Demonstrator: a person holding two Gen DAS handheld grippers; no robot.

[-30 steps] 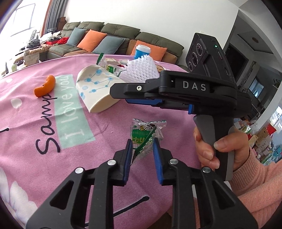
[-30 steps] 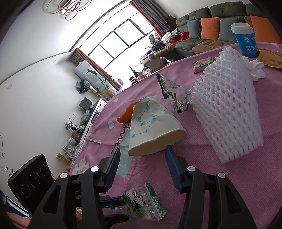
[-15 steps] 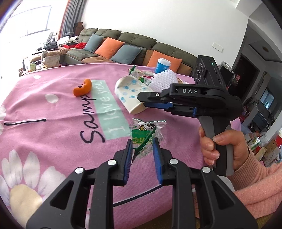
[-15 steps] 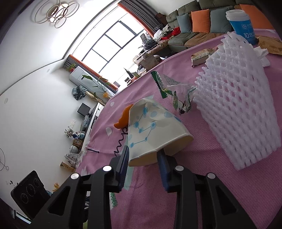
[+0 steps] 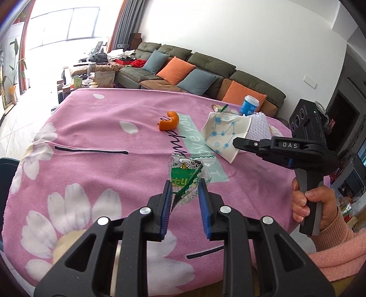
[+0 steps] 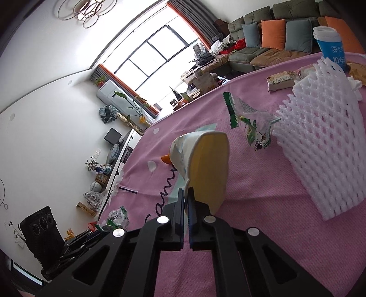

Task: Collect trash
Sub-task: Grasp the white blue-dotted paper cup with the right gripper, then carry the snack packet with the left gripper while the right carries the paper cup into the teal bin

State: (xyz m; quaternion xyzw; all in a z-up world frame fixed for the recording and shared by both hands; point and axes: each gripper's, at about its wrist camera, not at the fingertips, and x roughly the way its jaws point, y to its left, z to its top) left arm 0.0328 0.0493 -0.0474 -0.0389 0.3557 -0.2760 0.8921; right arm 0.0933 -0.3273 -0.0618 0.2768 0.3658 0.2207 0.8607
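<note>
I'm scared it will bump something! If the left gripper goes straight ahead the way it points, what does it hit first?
Probably just the pink tablecloth. The left gripper already holds a green snack wrapper, and beyond it the cloth looks bare, though depth is unclear.

Place: home living room
Signs: long green sofa point(image 5: 205, 66) with cushions, big curtained window point(image 6: 157, 61), ring ceiling lamp point(image 6: 84, 11)

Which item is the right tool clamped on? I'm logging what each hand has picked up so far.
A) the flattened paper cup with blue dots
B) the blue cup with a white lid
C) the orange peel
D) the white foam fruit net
A: in the right wrist view the right tool is shut on the rim of the flattened paper cup, and the foam net lies apart beside it.
</note>
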